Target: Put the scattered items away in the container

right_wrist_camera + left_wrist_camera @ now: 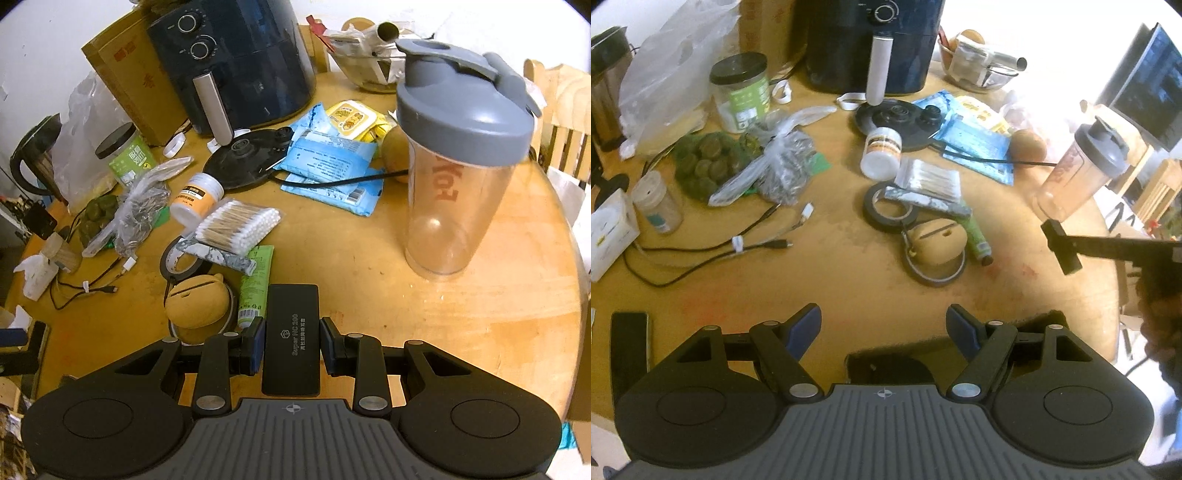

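A flat black rectangular case (290,339) printed with "Super NC 200" is clamped lengthwise between the right gripper's (291,341) blue-padded fingers, held above the wooden table. Just to its left lie a green tube (255,284) and a tan rounded pouch (197,301) resting on a wire-rimmed ring. Behind them a bag of cotton swabs (238,225) sits on a marbled flat pack, which overlaps a roll of black tape (177,260). A white bottle with an orange label (195,199) lies on its side beside the swabs. No container can be told apart with certainty.
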`<act>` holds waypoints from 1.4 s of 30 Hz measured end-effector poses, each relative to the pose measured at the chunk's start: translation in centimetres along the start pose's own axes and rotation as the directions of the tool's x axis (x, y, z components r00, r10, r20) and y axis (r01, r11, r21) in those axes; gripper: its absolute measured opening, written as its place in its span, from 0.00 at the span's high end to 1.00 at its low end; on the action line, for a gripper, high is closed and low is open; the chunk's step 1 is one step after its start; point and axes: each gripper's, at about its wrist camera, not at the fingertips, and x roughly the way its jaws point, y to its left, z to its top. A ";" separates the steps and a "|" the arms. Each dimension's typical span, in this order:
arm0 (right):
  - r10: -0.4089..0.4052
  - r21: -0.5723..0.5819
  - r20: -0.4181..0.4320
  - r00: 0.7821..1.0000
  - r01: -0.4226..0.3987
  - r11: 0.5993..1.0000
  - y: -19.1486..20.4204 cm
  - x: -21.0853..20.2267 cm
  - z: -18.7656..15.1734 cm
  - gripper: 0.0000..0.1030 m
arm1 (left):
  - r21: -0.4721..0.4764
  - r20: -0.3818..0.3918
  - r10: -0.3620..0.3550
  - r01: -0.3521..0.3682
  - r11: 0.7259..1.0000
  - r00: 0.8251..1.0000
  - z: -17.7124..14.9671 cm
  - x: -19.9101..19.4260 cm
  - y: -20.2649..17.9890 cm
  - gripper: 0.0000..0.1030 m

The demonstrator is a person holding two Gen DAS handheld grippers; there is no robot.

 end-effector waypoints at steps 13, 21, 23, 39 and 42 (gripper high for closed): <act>-0.063 0.003 0.046 0.997 0.063 0.998 -0.2 -2.4 -0.9 0.67 | 0.118 -0.015 -0.042 0.044 0.992 0.999 2.2 2.8 -1.8 0.28; -0.097 0.030 0.060 0.993 0.095 0.995 -0.9 -3.4 -1.8 0.67 | 0.189 -0.021 -0.077 0.079 0.979 0.997 3.5 4.2 -2.4 0.28; -0.102 0.039 0.063 0.993 0.099 0.994 -1.0 -3.7 -2.1 0.67 | 0.207 -0.024 -0.087 0.090 0.974 0.996 3.8 4.6 -2.6 0.28; -0.166 0.138 0.065 0.984 0.155 0.978 -2.4 -5.6 -4.0 0.67 | 0.375 -0.071 -0.148 0.164 0.912 0.986 5.6 8.9 -4.2 0.28; -0.182 0.159 0.060 0.981 0.171 0.972 -2.8 -6.0 -4.6 0.67 | 0.396 -0.084 -0.163 0.183 0.900 0.983 6.0 9.8 -4.5 0.28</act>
